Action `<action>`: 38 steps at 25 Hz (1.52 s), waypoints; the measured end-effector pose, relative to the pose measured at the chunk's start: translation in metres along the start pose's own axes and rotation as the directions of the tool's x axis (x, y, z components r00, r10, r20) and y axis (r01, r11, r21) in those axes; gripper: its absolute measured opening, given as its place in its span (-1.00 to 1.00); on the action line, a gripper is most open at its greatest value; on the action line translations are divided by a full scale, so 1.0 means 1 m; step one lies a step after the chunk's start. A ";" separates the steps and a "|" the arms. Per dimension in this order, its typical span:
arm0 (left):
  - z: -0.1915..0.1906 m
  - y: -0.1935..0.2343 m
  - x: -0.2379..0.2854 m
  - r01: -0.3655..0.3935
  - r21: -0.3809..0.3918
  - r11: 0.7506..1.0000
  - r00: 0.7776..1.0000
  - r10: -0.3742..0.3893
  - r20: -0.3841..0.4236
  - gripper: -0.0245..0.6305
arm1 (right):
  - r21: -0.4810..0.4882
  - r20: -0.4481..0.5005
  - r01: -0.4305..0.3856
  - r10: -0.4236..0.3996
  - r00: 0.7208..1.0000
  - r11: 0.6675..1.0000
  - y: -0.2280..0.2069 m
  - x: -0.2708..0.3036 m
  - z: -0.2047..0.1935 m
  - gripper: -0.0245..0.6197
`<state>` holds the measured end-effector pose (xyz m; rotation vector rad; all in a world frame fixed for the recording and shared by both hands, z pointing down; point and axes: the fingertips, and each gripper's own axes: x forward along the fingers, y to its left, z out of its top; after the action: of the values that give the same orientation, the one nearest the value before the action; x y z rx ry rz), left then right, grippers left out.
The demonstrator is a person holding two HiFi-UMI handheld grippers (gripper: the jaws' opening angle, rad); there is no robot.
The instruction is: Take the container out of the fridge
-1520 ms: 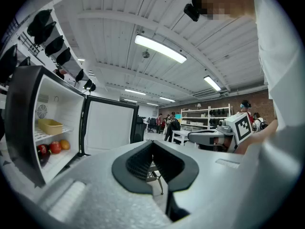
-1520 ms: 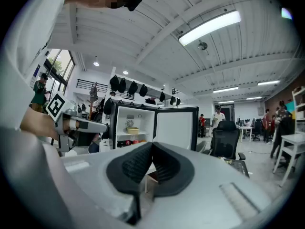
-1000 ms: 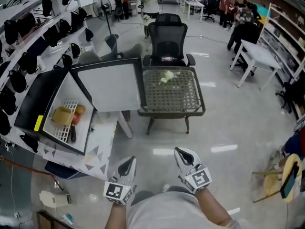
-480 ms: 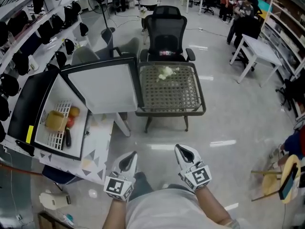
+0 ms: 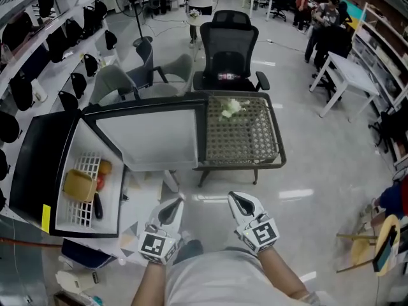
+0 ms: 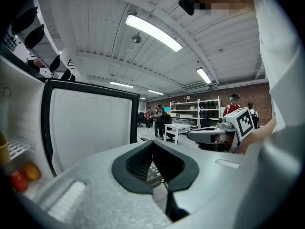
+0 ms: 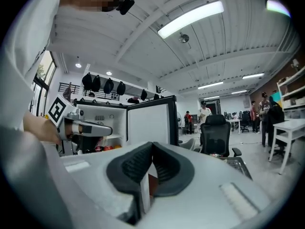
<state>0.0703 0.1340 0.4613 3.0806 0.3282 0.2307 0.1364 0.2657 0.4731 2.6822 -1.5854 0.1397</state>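
Observation:
The small fridge [image 5: 38,164] stands open at the left, its door [image 5: 153,136] swung wide toward the middle. On its white wire shelf lies a yellow container [image 5: 80,185], with red and orange fruit [image 5: 102,171] and a dark item [image 5: 97,206] beside it. My left gripper [image 5: 171,209] and right gripper [image 5: 240,201] hang low in front of my body, both shut and empty, well short of the fridge. In the left gripper view the shut jaws point at the door [image 6: 90,128], and the fruit [image 6: 24,175] shows at the lower left.
A woven table [image 5: 255,152] with a crumpled white thing [image 5: 231,107] stands right of the fridge door. A black office chair [image 5: 228,50] is behind it and grey chairs [image 5: 127,81] are at the back left. Wall shelves with dark caps [image 5: 57,40] run along the left. People stand far back.
The view has shifted so the fridge sits nearer and more below me. Both grippers have stayed low, shut and empty.

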 end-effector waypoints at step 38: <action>-0.038 0.246 -0.086 -0.689 -0.117 0.715 0.724 0.678 -0.125 -0.89 | -0.080 -0.141 -0.757 0.744 0.653 0.649 0.152 0.302 -0.002 -0.91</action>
<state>0.0318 -0.1239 0.4992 2.8797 -0.8276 0.3614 0.1477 -0.0717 0.4981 1.7014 -2.4611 0.1590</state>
